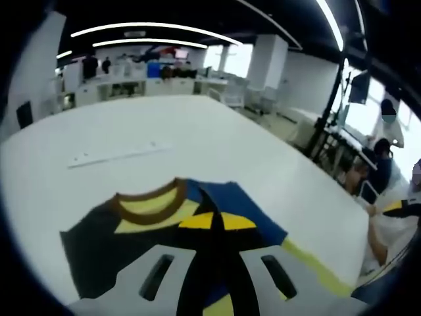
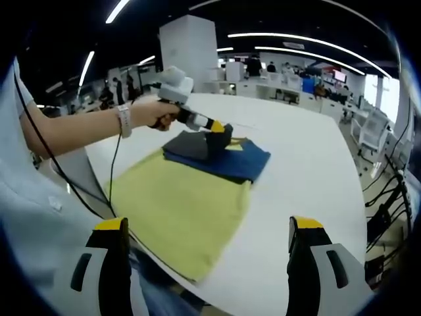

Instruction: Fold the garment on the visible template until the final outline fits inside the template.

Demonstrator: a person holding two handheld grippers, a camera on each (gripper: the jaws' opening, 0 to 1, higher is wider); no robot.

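Observation:
The garment (image 1: 217,197) is a dark blue top with a brown collar and a yellow lining. It lies partly folded on the far end of a yellow template sheet (image 2: 177,204). In the left gripper view my left gripper (image 1: 217,222) has its yellow tips close together, shut on a dark fold of the garment. In the right gripper view the garment (image 2: 230,161) is a small blue and dark grey bundle, and a hand holds the left gripper (image 2: 220,139) down on its dark flap. My right gripper (image 2: 207,227) stands wide open over the near part of the template, holding nothing.
The white table (image 1: 217,131) carries a thin pale strip (image 1: 118,155) beyond the garment. The template's near corner lies at the table edge (image 2: 217,280). A person's forearm (image 2: 72,128) and cable cross at the left. Seated people (image 1: 381,171) and desks stand behind.

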